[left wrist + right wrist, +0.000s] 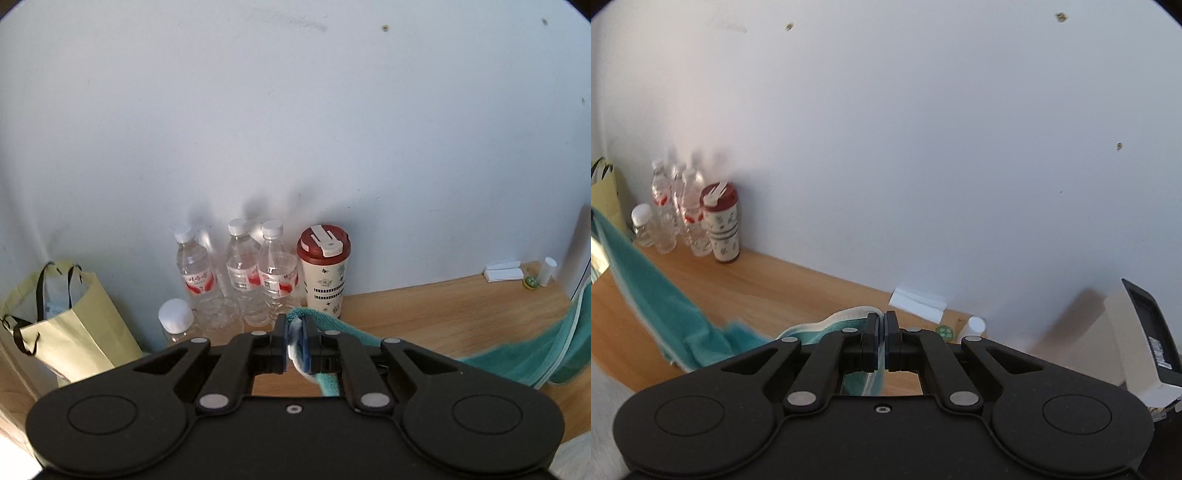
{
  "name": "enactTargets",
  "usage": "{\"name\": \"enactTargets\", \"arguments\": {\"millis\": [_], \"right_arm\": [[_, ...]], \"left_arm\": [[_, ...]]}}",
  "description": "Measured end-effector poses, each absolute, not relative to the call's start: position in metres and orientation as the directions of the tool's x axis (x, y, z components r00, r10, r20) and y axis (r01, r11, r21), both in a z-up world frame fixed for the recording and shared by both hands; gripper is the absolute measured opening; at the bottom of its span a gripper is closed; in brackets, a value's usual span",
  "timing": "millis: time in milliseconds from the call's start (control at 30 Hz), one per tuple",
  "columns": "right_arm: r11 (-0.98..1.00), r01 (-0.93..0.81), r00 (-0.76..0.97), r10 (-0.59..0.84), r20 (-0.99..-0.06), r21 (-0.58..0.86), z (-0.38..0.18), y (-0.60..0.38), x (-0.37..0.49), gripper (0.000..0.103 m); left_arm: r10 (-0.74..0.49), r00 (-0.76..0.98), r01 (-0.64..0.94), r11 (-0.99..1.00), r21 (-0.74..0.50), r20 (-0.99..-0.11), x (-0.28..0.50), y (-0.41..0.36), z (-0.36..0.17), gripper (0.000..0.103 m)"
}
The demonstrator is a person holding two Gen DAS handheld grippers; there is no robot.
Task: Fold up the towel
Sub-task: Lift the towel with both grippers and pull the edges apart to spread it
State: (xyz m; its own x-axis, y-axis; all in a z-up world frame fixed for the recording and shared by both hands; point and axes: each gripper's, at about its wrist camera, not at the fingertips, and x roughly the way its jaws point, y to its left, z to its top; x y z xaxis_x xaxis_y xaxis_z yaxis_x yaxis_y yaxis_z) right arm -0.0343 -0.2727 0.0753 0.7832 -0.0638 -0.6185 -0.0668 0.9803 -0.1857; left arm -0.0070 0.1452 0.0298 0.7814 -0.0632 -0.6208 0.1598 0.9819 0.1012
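Left wrist view: left tongs [294, 343] pinch the teal towel [517, 354]'s hemmed edge. Right tongs [881, 343] clamp another edge. Soft, limp, light cloth; corners look the best hold.

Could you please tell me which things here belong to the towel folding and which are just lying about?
Job: teal towel, left gripper, right gripper, both shut on it.

Lying about: water bottles, red-lidded cup, paper bag, wooden table.
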Motion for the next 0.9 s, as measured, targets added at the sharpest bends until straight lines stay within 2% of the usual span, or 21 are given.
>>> {"name": "enactTargets", "arguments": {"millis": [133, 433, 733, 833, 900], "right_arm": [[0.975, -0.041, 0.769, -0.108, -0.63, -0.218, 0.036, -0.286, 0.019, 0.002], [0.957, 0.009, 0.629, -0.231, -0.743, -0.29, -0.107, -0.299, 0.17, 0.002], [0.944, 0.03, 0.552, -0.29, -0.782, -0.329, -0.159, -0.308, 0.215, 0.003], [0.942, 0.046, 0.528, -0.306, -0.792, -0.333, -0.169, -0.315, 0.219, 0.003], [0.945, 0.041, 0.518, -0.297, -0.802, -0.323, -0.174, -0.317, 0.22, 0.008]], "left_arm": [[0.002, 0.77, 0.122, 0.981, 0.15, -0.638, 0.028, 0.147, -0.006, 0.007], [0.137, 0.735, -0.007, 0.981, 0.194, -0.665, 0.112, 0.154, -0.096, 0.007], [0.221, 0.688, -0.049, 0.965, 0.259, -0.691, 0.15, 0.153, -0.144, 0.008], [0.246, 0.664, -0.06, 0.959, 0.278, -0.706, 0.15, 0.154, -0.154, 0.013], [0.227, 0.65, -0.063, 0.967, 0.246, -0.725, 0.15, 0.16, -0.156, 0.03]]}}
